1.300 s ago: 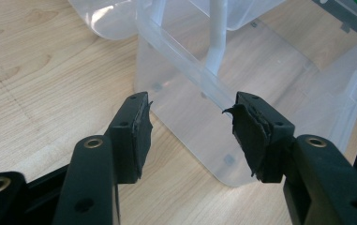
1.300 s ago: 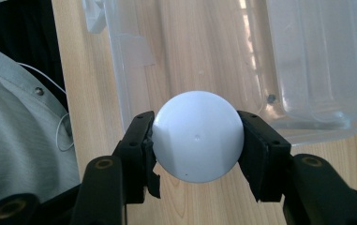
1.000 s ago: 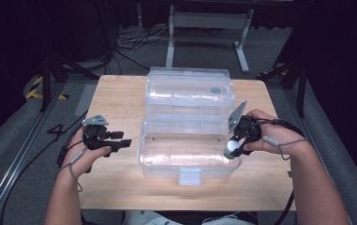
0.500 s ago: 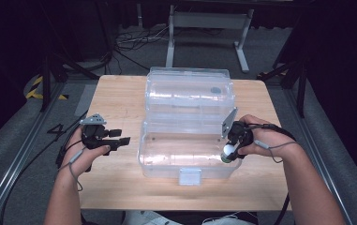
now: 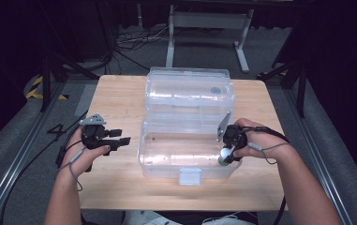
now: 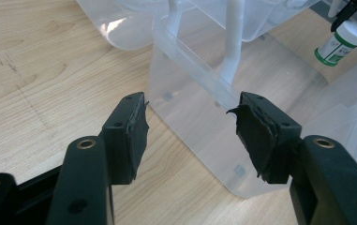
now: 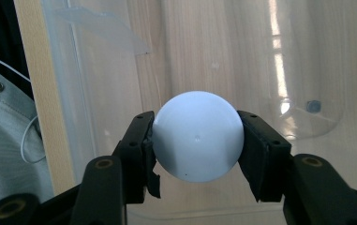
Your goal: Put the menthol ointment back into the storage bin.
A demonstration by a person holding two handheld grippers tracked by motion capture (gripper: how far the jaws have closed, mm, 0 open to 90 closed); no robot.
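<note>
A clear plastic box [image 5: 167,168] stands open at the middle of the wooden table [image 5: 120,101], its lid [image 5: 190,91] folded back behind it. My right gripper [image 5: 226,153] is over the right end of the box, shut on a small white bottle [image 5: 224,158] with a green band. In the right gripper view the bottle's round white end [image 7: 197,140] sits between the jaws, with the box floor below. My left gripper [image 5: 122,136] is open and holds nothing, left of the box. Its jaws [image 6: 190,126] face the box's near corner [image 6: 199,112], and the bottle [image 6: 342,42] shows beyond.
A white latch [image 5: 189,176] hangs on the box's front wall. Bare wood lies left, right and in front of the box. Dark floor, cables [image 5: 129,42] and a metal stand [image 5: 204,21] lie beyond the table's far edge.
My right gripper has carried the bottle left and down, from beside the box's right wall to over its right end. The left gripper has barely moved.
</note>
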